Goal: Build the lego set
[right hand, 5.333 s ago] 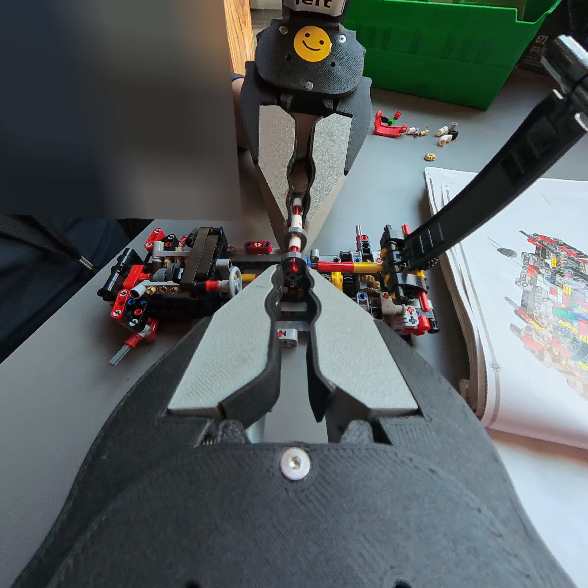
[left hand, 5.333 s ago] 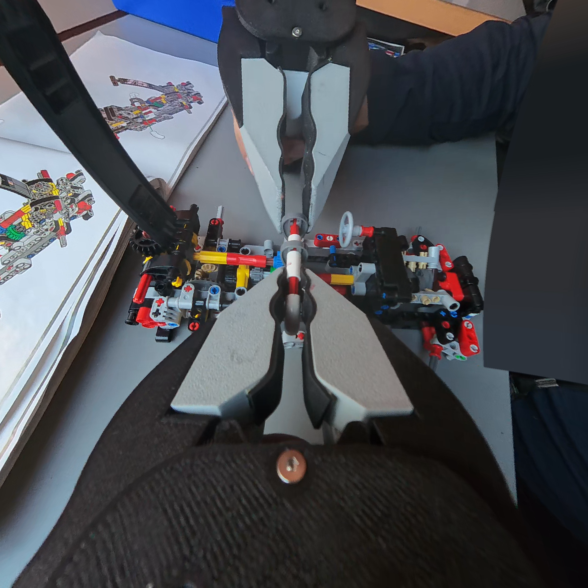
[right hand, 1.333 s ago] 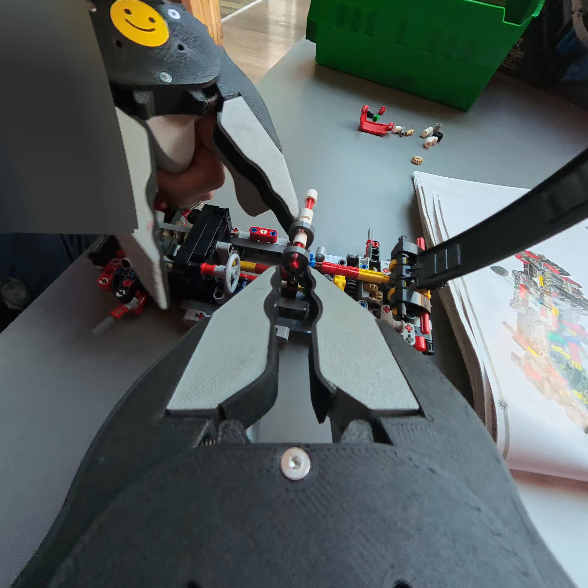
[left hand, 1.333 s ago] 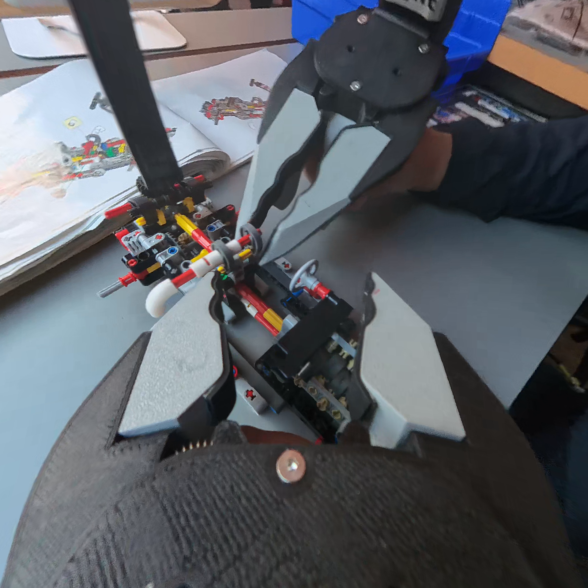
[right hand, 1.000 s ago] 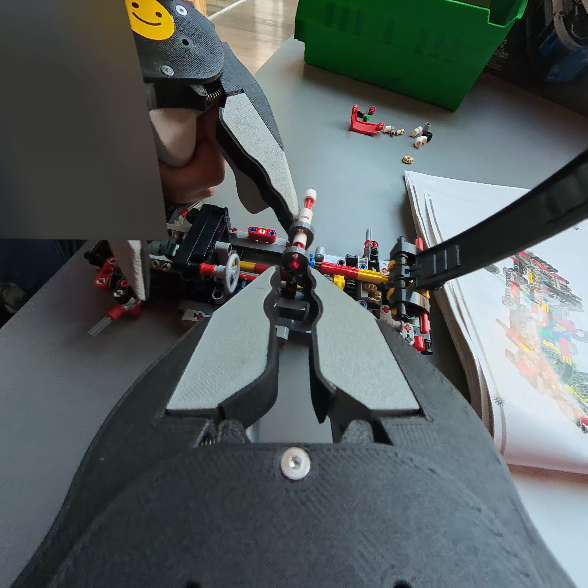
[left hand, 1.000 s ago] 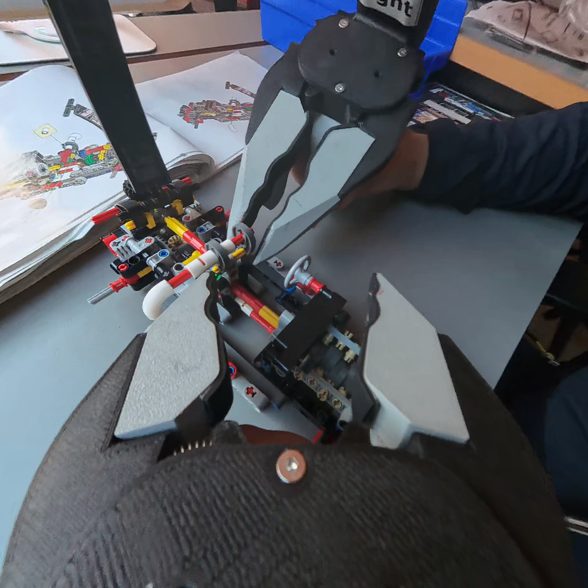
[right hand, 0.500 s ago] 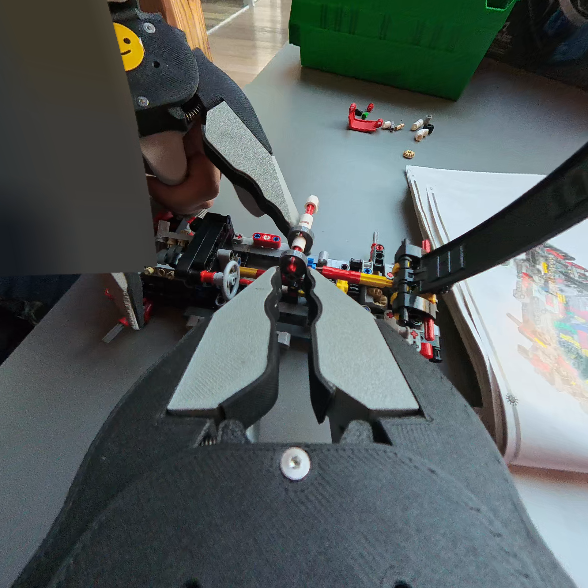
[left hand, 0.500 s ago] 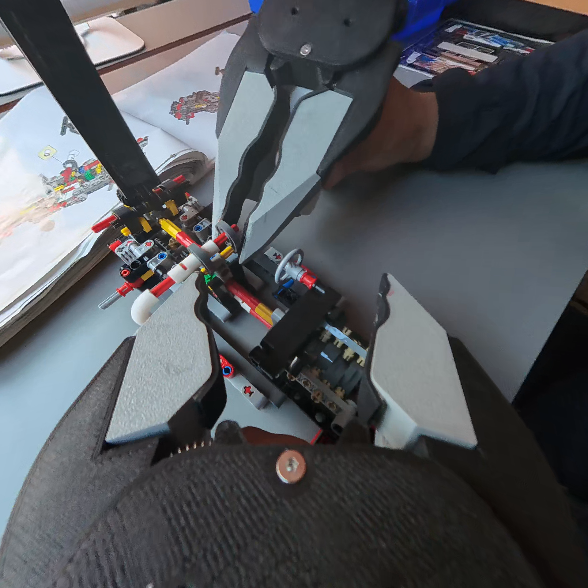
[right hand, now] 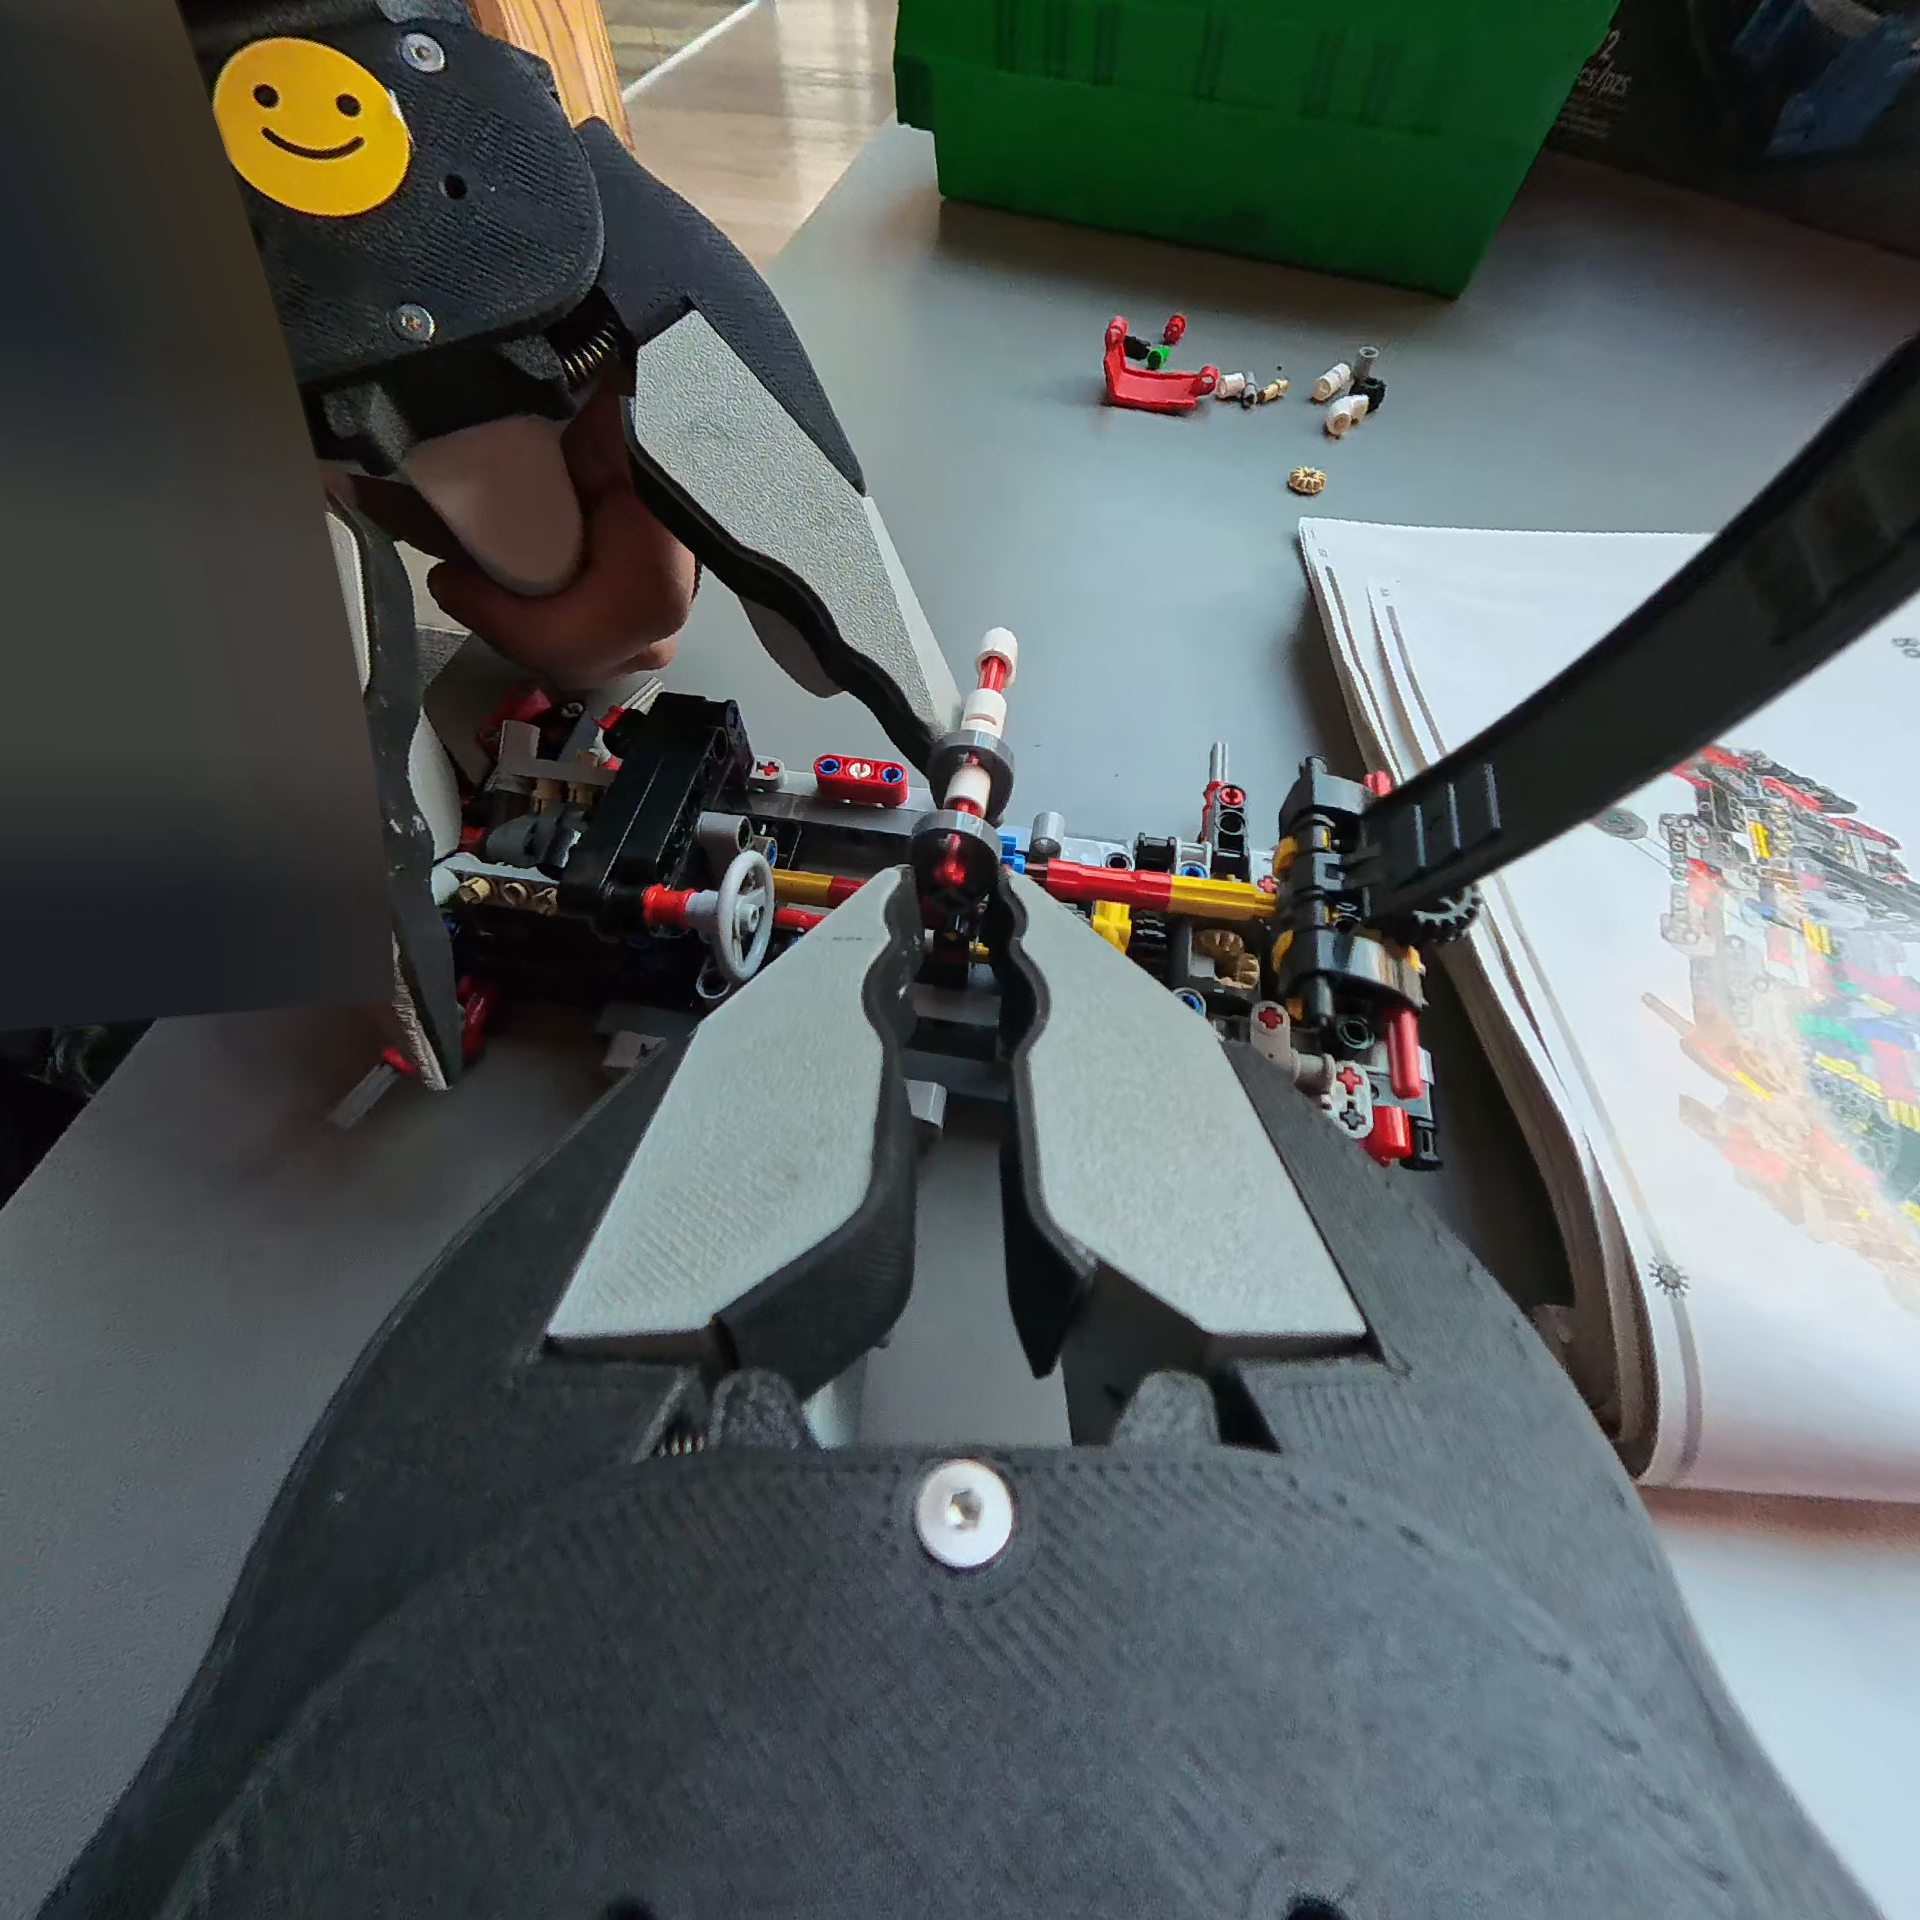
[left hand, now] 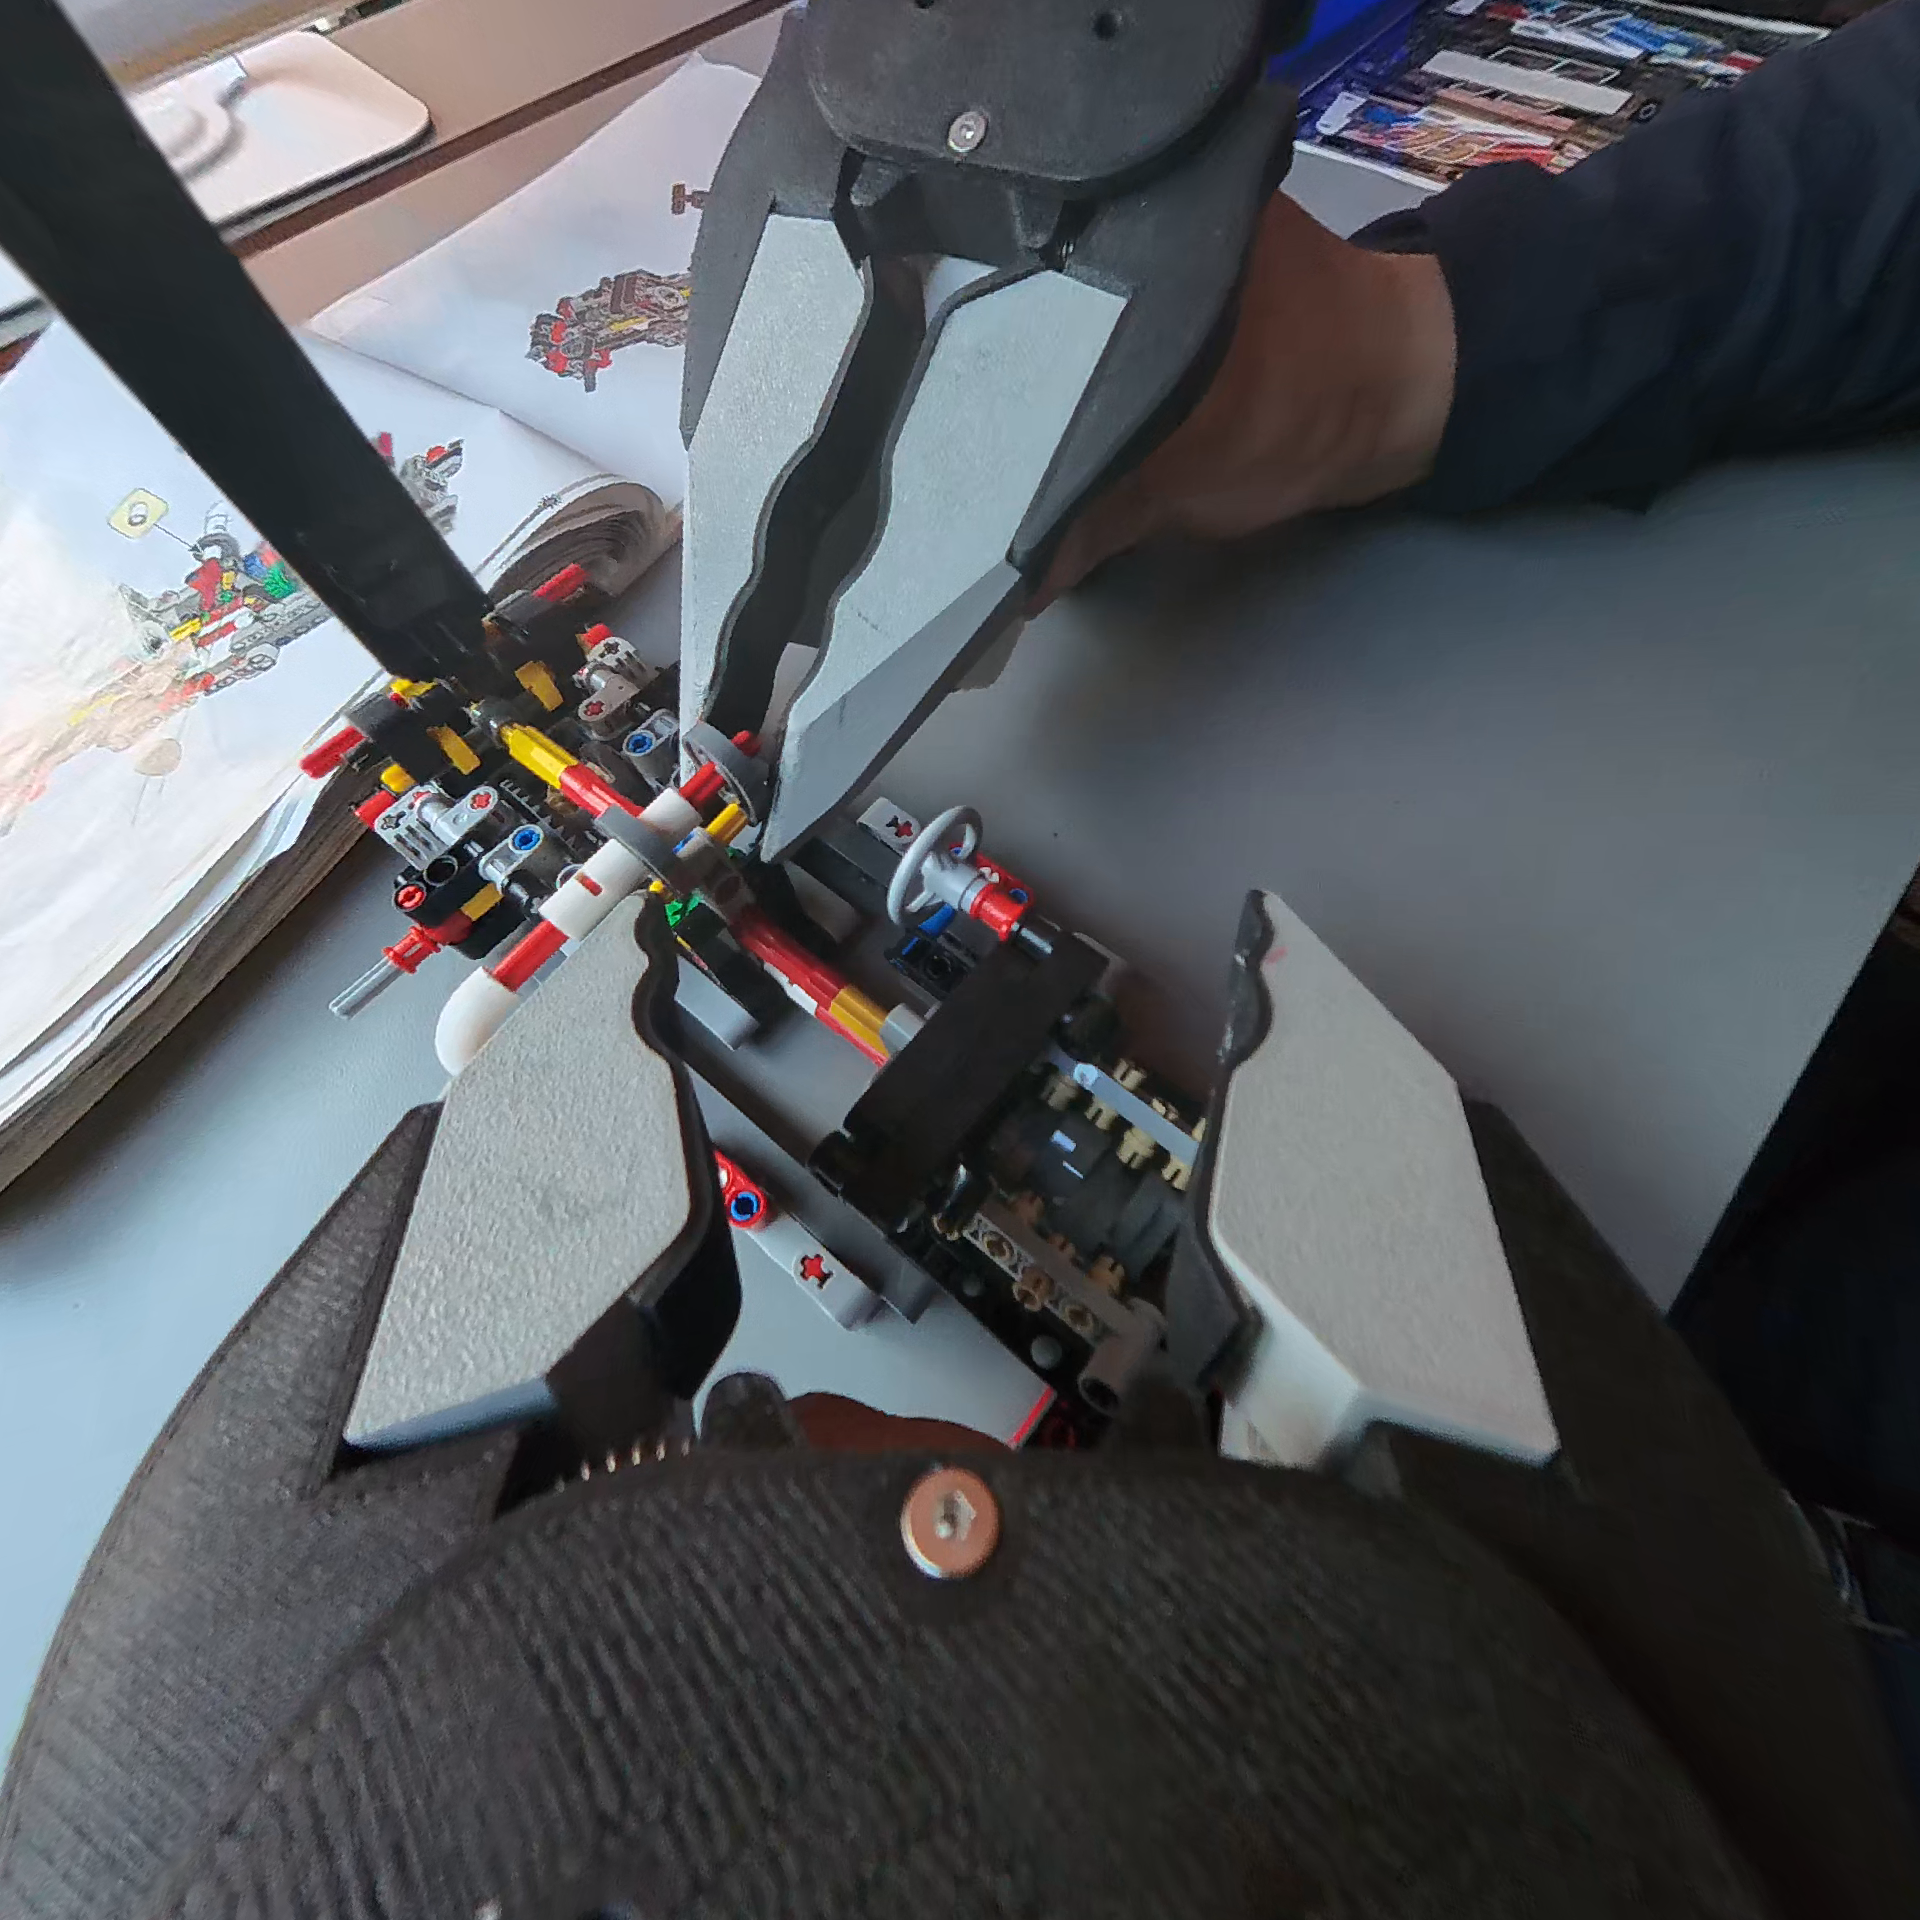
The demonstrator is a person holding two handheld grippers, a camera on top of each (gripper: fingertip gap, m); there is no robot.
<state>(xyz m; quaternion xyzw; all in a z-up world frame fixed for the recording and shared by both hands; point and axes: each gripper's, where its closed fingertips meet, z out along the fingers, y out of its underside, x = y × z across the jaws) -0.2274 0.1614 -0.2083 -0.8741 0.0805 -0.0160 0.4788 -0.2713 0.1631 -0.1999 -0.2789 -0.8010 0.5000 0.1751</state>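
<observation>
On the grey bench (right hand: 1091, 582), the red-and-white axle (left hand: 582, 894) is gripped at its near end by the right claw (right hand: 956, 883); the model (left hand: 966, 1070) is straddled, ungripped, by the wide left claw (left hand: 935, 935).

The brick-built chassis (right hand: 1091, 894) lies across the middle of the desk (right hand: 1091, 582), its long black boom (right hand: 1662, 665) slanting up over the open instruction book (right hand: 1714, 935) at the right edge. Bare desk runs from the chassis toward the green bin (right hand: 1247, 135) at the far edge, broken only by small loose parts (right hand: 1236, 379). The left claw (left hand: 945, 935) straddles the chassis end; the right claw (right hand: 951, 883) crowds the red-and-white axle (right hand: 971, 748).
</observation>
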